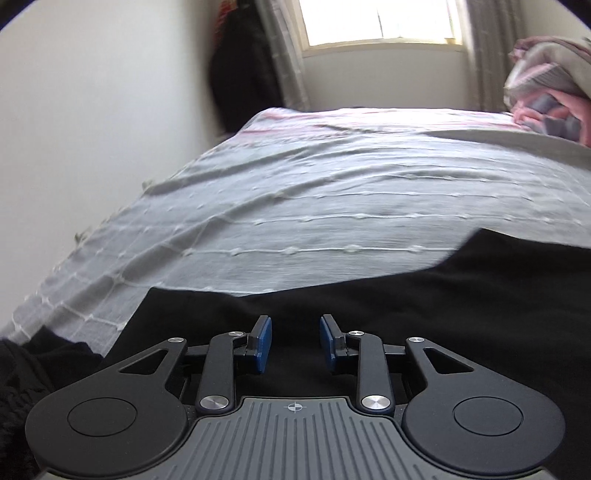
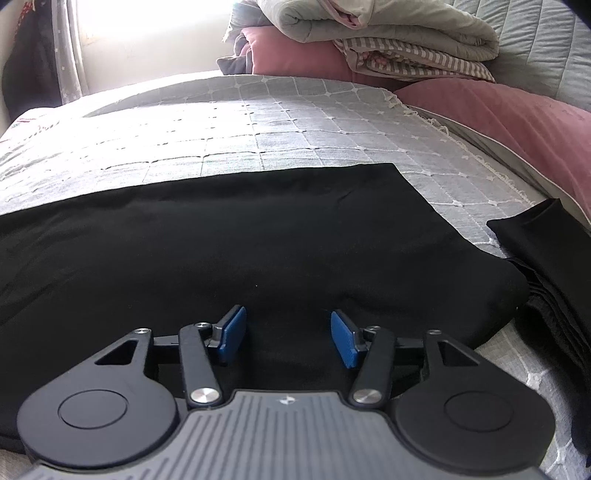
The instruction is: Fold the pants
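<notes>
Black pants lay flat on bed. Left tool over pants, blue pads apart, nothing between. Right tool over pants, pads wide apart, empty. Only right view showed folded black garment beside pants; only left view showed window.

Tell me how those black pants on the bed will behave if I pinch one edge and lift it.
The black pants lie flat with soft creases, so they will probably droop rather than hold shape. The cloth looks thin and smooth, so likely light, perhaps slippery between the right gripper pads. On the textured bedspread, the rest may drag and bunch.
</notes>
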Demonstrator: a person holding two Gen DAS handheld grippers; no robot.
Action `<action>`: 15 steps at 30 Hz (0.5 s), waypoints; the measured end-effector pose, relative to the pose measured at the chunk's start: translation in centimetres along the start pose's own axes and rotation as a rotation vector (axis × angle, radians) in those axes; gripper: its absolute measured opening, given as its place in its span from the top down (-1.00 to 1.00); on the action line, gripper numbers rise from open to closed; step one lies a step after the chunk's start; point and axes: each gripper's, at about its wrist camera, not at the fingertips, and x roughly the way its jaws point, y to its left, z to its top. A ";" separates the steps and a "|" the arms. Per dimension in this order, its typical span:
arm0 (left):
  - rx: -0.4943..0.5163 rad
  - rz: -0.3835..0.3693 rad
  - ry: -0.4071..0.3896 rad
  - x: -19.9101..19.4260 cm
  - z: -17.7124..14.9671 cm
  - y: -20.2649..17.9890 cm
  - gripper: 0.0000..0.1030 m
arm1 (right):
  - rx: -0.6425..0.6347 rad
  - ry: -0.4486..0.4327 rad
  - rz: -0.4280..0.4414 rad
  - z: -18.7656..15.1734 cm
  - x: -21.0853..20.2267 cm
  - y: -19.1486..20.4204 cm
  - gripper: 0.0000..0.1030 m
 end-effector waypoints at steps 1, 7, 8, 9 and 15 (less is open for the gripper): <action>0.007 -0.007 -0.008 -0.6 0.0 -0.4 0.44 | -0.001 0.002 -0.003 0.0 -0.1 0.1 -0.83; -0.014 -0.095 0.000 -3.7 -0.7 -2.3 0.44 | -0.007 0.021 -0.011 -0.2 -0.6 0.0 -0.84; -0.013 -0.105 0.009 -4.0 -1.0 -2.7 0.44 | -0.012 0.026 -0.015 -0.3 -0.8 0.0 -0.84; -0.013 -0.115 0.016 -4.2 -1.2 -3.1 0.44 | -0.016 0.029 -0.017 -0.4 -0.9 -0.1 -0.84; -0.050 -0.174 0.103 -4.9 -2.3 -5.3 0.18 | -0.054 0.049 -0.059 -1.1 -1.9 -0.2 -0.86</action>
